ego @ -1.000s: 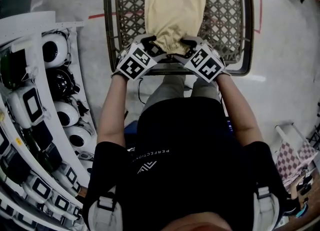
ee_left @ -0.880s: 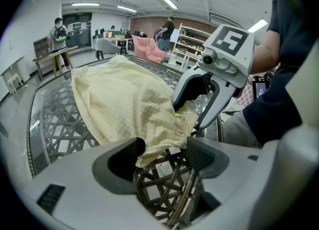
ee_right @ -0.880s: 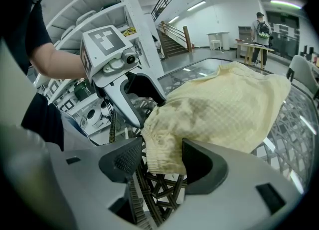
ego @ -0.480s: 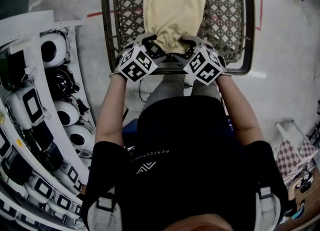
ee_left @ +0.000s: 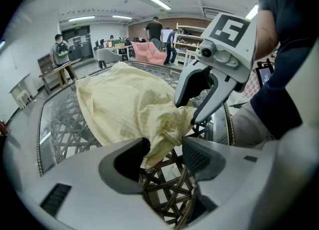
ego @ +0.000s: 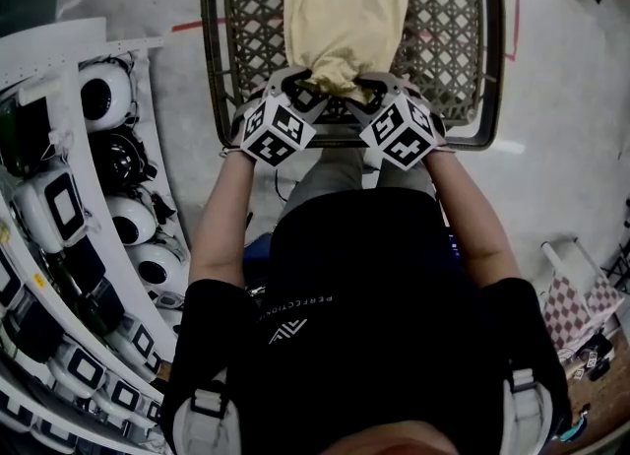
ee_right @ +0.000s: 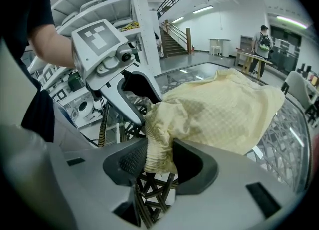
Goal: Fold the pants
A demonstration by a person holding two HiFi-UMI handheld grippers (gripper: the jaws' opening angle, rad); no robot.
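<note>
Closing just now, the right tongs (ee_right: 159, 162) pinch the near end of the pants (ego: 345, 10) at the counter's (ego: 448, 20) lower edge. The left tongs (ee_left: 164, 157) sit spread around it, not yet gripping. No fold made.

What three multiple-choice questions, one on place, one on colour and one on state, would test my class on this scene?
1. Where do the pants lie?
A. on the floor
B. on the lattice table
C. on a shelf

2. What colour are the pants?
A. blue
B. black
C. pale yellow

3. How is the right claw?
A. open and empty
B. shut on the pants
C. out of view

Answers:
1. B: the pants rest on the lattice top.
2. C: they are pale yellow in every view.
3. B: its jaws have just been closing and pinch the pants between them.
</note>
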